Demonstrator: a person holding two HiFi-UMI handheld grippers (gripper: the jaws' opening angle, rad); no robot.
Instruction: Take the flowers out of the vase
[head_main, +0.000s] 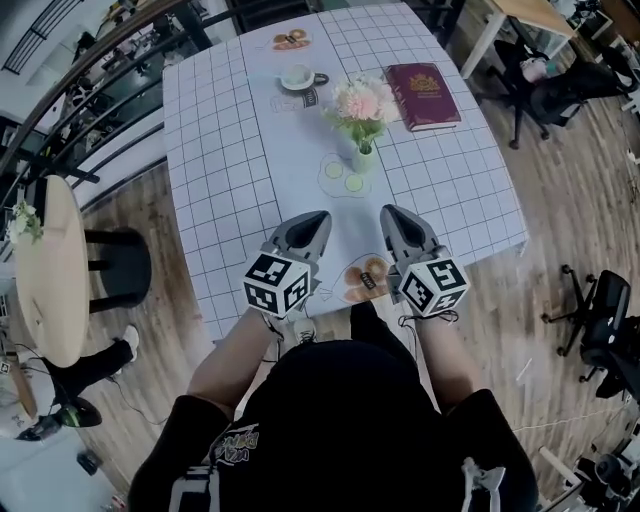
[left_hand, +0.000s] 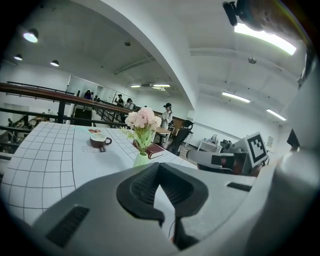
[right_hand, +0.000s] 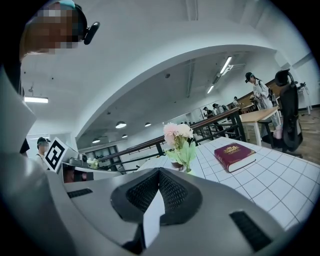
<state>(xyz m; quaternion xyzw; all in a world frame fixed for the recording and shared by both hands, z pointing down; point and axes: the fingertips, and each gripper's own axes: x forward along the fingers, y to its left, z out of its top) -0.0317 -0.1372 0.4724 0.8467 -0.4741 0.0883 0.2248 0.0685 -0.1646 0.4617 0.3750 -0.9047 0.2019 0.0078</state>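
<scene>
Pink flowers (head_main: 362, 103) stand upright in a small pale green vase (head_main: 364, 158) near the middle of the white gridded table (head_main: 210, 150). Both grippers hover over the table's near edge, short of the vase. My left gripper (head_main: 318, 218) is shut and empty, and my right gripper (head_main: 392, 212) beside it is the same. The left gripper view shows the flowers (left_hand: 142, 120) and vase (left_hand: 141, 159) ahead, just above the closed jaws (left_hand: 159, 165). In the right gripper view the flowers (right_hand: 177, 134) rise just past the closed jaws (right_hand: 159, 171).
A red book (head_main: 424, 95) lies right of the vase. A cup on a saucer (head_main: 298, 77) and a plate of pastries (head_main: 291, 41) sit farther back. A plate with a doughnut (head_main: 366, 277) lies at the near edge between the grippers. A round wooden table (head_main: 45, 270) stands left, office chairs (head_main: 600, 310) right.
</scene>
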